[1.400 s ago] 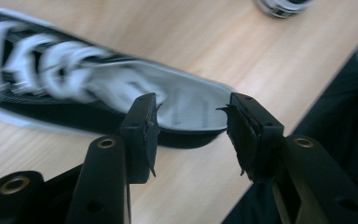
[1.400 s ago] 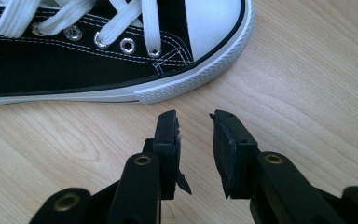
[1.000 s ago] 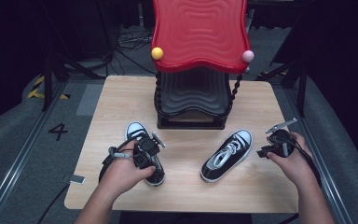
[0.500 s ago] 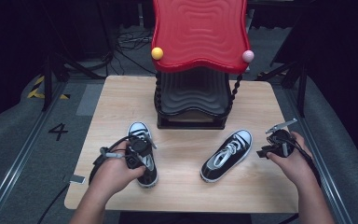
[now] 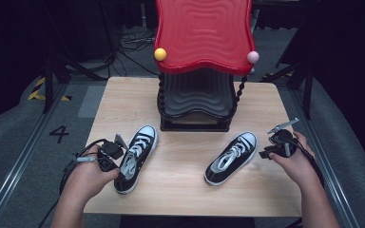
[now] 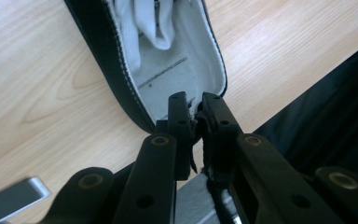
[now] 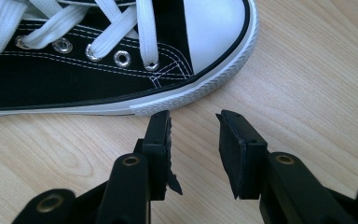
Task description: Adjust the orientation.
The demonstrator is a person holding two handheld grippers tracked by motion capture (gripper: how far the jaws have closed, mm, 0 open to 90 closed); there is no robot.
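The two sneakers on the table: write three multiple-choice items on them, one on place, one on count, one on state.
1. Where does the red-topped stand sit?
A. at the table's far edge, beyond both sneakers
B. between the person and the sneakers
C. on the floor

2. How many small balls sit on the stand's red top?
A. one
B. two
C. four

3. What are the left tongs doing?
A. hanging open above the table
B. gripping a shoelace
C. clamped on the heel rim of the left sneaker

Key: 1 A, the stand rises behind both shoes. 2 B, one yellow ball and one pink ball. 3 C, the heel collar is pinched between the pads.
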